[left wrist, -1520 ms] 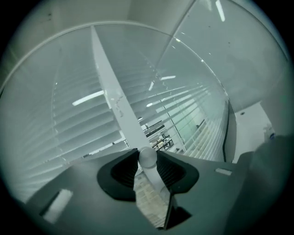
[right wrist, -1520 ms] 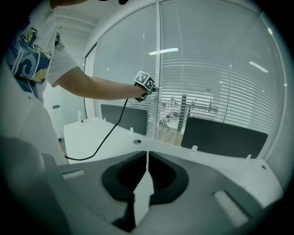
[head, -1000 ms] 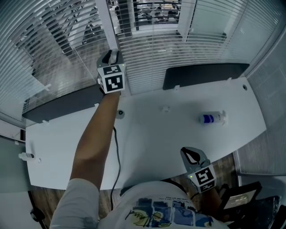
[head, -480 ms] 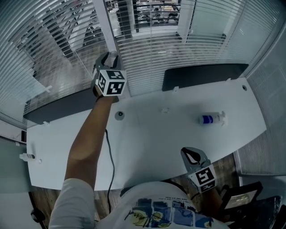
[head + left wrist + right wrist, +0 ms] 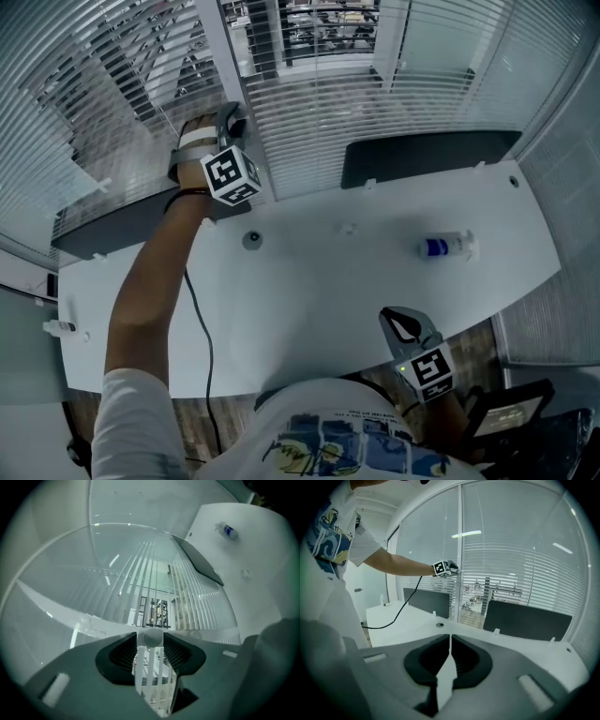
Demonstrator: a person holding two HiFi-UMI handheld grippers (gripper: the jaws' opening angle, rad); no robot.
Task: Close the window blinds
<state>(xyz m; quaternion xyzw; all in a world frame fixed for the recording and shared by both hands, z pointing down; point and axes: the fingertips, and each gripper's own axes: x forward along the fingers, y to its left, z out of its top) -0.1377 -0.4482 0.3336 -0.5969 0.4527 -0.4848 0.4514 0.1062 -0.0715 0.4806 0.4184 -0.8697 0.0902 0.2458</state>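
The right gripper (image 5: 450, 637) points across a white desk (image 5: 417, 627) toward the window, its jaws closed to a thin slit with nothing in it. From the left, a bare arm (image 5: 393, 564) stretches out to the window's upright post (image 5: 461, 541). Slatted blinds (image 5: 511, 573) hang beyond two dark panels (image 5: 525, 620) at the desk's far edge, and a black cable (image 5: 400, 612) droops from the arm to the desk.
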